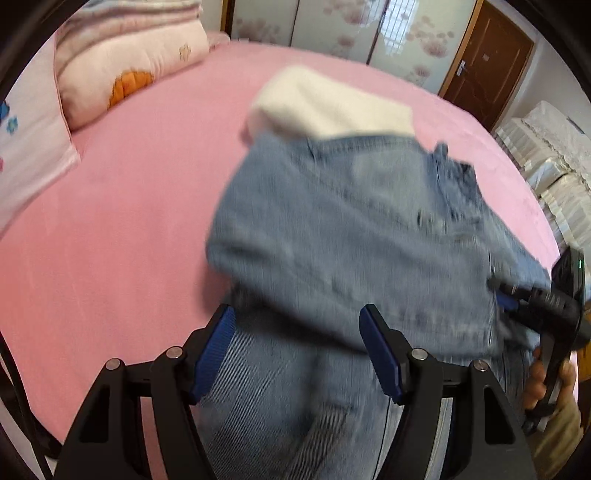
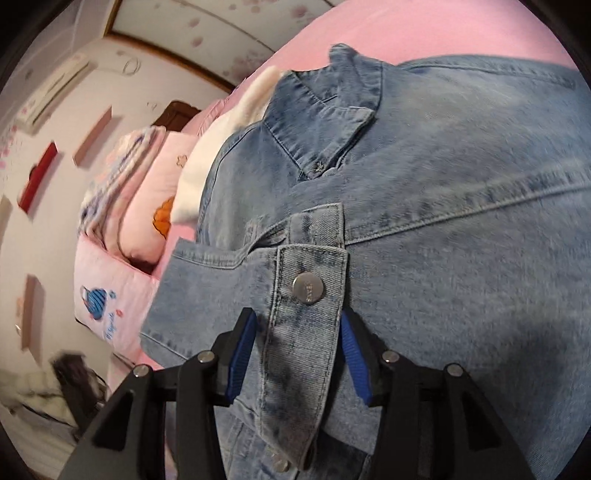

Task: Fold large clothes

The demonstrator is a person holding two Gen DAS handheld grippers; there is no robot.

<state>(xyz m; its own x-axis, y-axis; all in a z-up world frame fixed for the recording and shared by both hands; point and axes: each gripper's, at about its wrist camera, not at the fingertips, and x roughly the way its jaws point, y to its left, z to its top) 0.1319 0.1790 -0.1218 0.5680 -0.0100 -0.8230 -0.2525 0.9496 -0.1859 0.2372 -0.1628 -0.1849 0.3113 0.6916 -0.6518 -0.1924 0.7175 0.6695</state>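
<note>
A light blue denim jacket (image 1: 351, 229) lies bunched on the pink bed (image 1: 129, 221), blurred in the left wrist view. My left gripper (image 1: 297, 310) hovers over its near part, jaws wide, pads touching nothing. My right gripper (image 1: 504, 295) bites the jacket's right edge, with a hand (image 1: 546, 384) on its handle. In the right wrist view the jacket (image 2: 443, 184) fills the frame, collar up. My right gripper (image 2: 297, 317) is shut on a denim flap with a metal button (image 2: 308, 288).
A folded white garment (image 1: 325, 103) lies on the bed just beyond the jacket. Pink pillows (image 1: 122, 62) are stacked at the far left. A brown door (image 1: 487, 62) and lace-covered furniture (image 1: 554, 158) stand past the bed's right edge. Flowered wardrobe doors (image 1: 332, 26) line the back.
</note>
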